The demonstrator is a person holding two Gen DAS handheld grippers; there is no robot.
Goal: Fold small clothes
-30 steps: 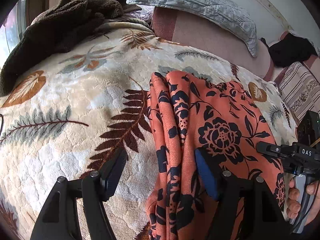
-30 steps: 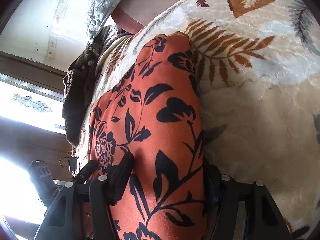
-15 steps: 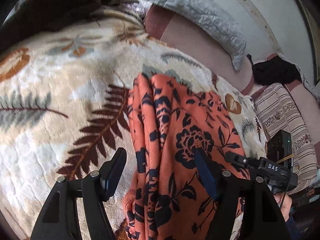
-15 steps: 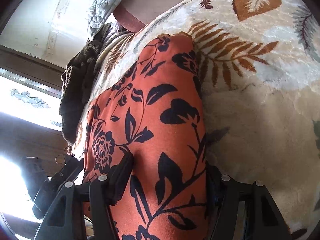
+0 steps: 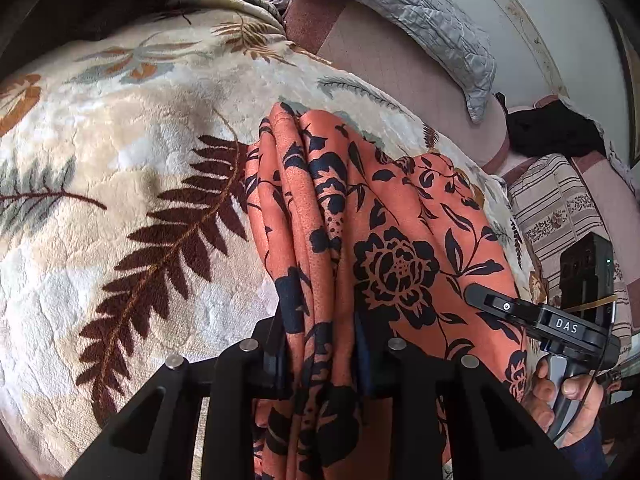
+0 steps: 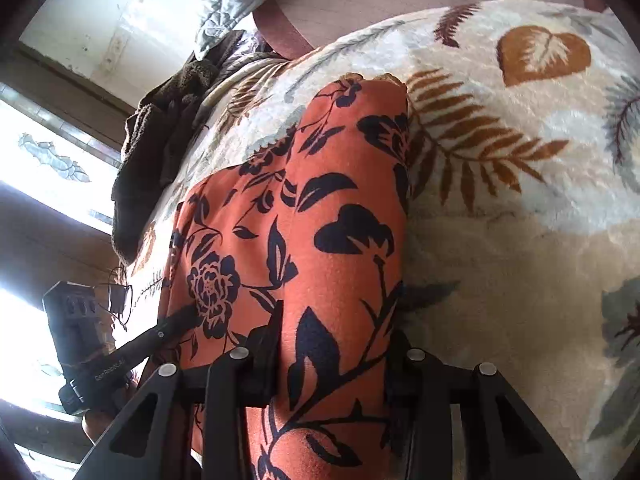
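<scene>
Both grippers, left gripper [image 5: 320,348] and right gripper [image 6: 336,344], are just closed onto the orange floral garment [image 5: 400,220] at lower centre; near edge is best lifted evenly; bunched pleats kept together.

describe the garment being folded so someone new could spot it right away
On the cream leaf-print blanket covering the bed, look near the middle, below the grey quilted pillow. The orange garment lies there in bunched folds. Its black flower print sets it apart from the brown throw.
</scene>
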